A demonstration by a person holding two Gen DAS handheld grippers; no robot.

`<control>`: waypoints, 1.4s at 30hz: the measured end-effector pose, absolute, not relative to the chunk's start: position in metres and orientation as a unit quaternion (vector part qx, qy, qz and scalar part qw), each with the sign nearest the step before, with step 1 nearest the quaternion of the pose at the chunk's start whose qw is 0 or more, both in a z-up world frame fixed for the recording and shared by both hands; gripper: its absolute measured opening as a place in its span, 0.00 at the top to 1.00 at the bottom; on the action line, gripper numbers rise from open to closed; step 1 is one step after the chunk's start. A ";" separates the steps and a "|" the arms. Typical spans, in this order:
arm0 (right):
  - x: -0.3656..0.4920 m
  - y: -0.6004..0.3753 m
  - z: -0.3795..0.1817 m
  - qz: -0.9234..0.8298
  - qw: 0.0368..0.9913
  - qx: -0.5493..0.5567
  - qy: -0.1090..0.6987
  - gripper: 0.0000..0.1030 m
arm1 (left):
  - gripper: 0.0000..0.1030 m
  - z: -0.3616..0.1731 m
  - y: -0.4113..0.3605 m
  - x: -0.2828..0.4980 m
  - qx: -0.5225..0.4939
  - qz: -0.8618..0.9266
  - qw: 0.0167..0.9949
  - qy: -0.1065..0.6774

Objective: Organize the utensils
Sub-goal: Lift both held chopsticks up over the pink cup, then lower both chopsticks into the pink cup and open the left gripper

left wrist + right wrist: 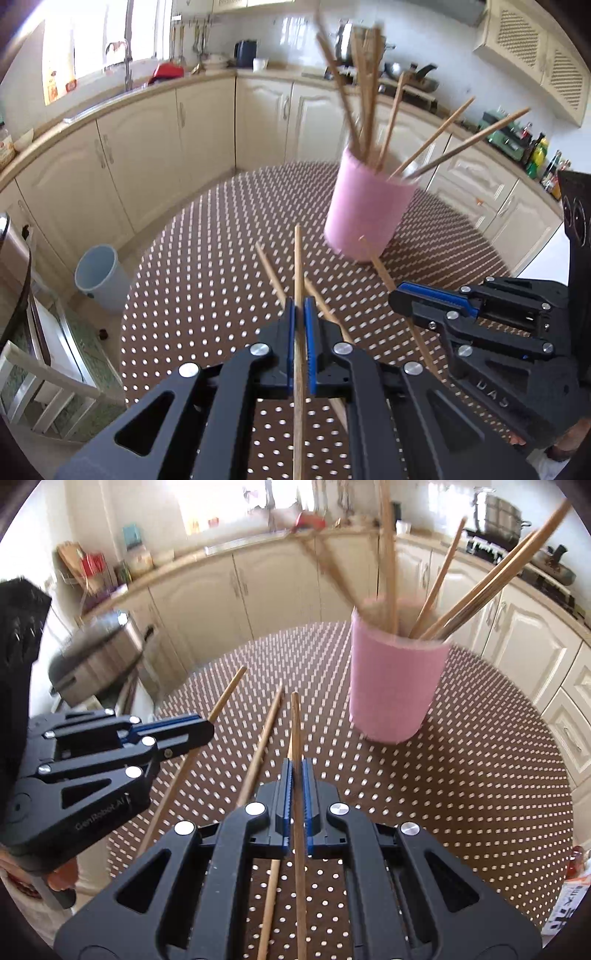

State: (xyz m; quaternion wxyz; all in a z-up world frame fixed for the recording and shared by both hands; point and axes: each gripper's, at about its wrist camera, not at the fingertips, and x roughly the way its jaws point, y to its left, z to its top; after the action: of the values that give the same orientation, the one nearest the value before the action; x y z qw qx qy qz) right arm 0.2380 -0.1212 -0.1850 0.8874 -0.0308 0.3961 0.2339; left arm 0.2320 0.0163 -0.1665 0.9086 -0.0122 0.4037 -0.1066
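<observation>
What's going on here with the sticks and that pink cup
A person is tidying chopsticks with a handheld claw in each hand. The left claw is shut on one chopstick, the right claw on another chopstick. A third lies on the dotted table. The pink cup ahead already holds several.

Slim pale wooden chopsticks (pixel 297 738): matt, fine-grained. Pink cylindrical holder (pixel 367 210): soft matt, felt-like skin. Brown white-dotted cloth on counter (pixel 480 794): flat, dull weave. Left hand-held gripper (pixel 300 306): matt black plastic, ribbed blue pads, bright metal pivot pins. Cream cupboard doors (pixel 207 122) behind the holder: semi-gloss.
</observation>
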 end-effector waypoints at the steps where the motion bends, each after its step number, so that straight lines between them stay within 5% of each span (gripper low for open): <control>1: 0.233 -0.127 -0.179 0.235 0.891 -0.026 0.387 0.95 | 0.94 -0.160 0.015 0.228 -0.013 -0.110 0.912 0.395; 21: 0.175 -0.195 -0.078 0.220 0.946 0.034 0.234 0.95 | 0.95 -0.050 -0.017 0.167 -0.011 -0.136 0.959 0.247; 42: 0.191 -0.218 -0.040 0.203 0.962 0.040 0.180 0.95 | 0.95 0.008 -0.054 0.219 -0.047 -0.133 0.981 0.136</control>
State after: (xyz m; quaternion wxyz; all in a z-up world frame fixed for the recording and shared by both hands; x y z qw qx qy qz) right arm 0.1908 -0.2183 -0.0400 0.9617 0.0402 0.1801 0.2027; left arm 0.2189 -0.0537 0.0078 0.9807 -0.0466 0.1362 -0.1326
